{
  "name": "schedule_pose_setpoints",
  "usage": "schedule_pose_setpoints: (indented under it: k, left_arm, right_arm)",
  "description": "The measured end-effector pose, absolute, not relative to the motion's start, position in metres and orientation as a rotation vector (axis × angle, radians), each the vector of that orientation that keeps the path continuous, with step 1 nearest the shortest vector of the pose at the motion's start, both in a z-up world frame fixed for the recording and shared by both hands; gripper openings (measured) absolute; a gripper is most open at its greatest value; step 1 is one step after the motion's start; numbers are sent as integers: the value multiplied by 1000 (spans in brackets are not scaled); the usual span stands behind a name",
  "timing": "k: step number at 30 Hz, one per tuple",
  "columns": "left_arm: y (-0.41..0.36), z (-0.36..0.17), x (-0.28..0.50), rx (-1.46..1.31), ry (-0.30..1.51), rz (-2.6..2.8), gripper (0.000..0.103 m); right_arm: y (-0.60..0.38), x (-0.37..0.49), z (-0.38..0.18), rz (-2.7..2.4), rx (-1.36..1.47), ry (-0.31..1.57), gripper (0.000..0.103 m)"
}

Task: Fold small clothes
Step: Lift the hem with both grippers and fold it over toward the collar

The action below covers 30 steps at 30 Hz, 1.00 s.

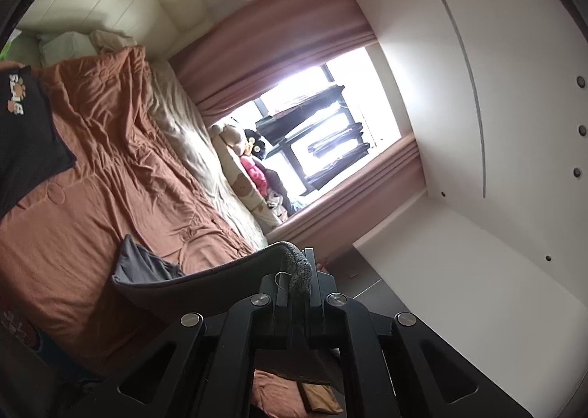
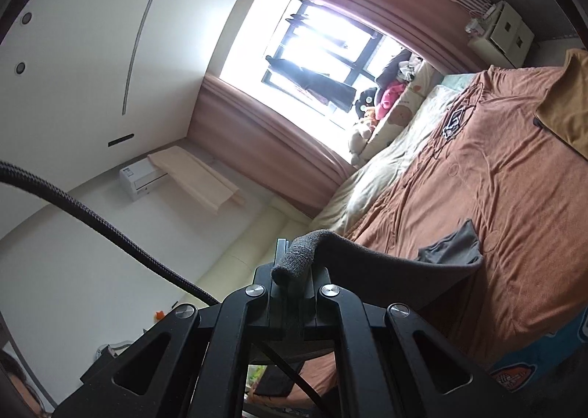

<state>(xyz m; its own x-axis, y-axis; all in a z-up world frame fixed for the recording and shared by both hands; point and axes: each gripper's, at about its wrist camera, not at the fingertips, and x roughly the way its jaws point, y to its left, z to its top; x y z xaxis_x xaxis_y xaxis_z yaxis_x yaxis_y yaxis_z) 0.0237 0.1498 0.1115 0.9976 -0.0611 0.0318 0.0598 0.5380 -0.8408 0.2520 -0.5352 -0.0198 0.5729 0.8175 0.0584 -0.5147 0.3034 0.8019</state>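
A grey garment (image 1: 205, 280) is clamped by the left gripper (image 1: 298, 271) and the right gripper (image 2: 294, 263). Lettering on the black shirt (image 1: 25, 131) is partly cut off.

Both grippers are rolled sideways and raised. The left gripper (image 1: 298, 271) is clamped on a corner of the grey garment (image 1: 191, 280); the right gripper (image 2: 294, 263) pinches another corner.
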Motion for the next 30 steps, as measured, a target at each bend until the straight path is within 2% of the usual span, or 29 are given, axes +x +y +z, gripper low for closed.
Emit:
schedule_pose_setpoints:
  k: [11,24,30]
  left_arm:
    - [186,34,95,-1092,167,13,3]
    - [244,-3,222,-1085,310,109,3]
    - [272,-51,282,-1099,406,163,3]
  right_arm:
    - [-485,347,-81,815,866,560,0]
    - [-401,484,-93,718,781,690,0]
    - [-366,538,-117,649,703,797,0]
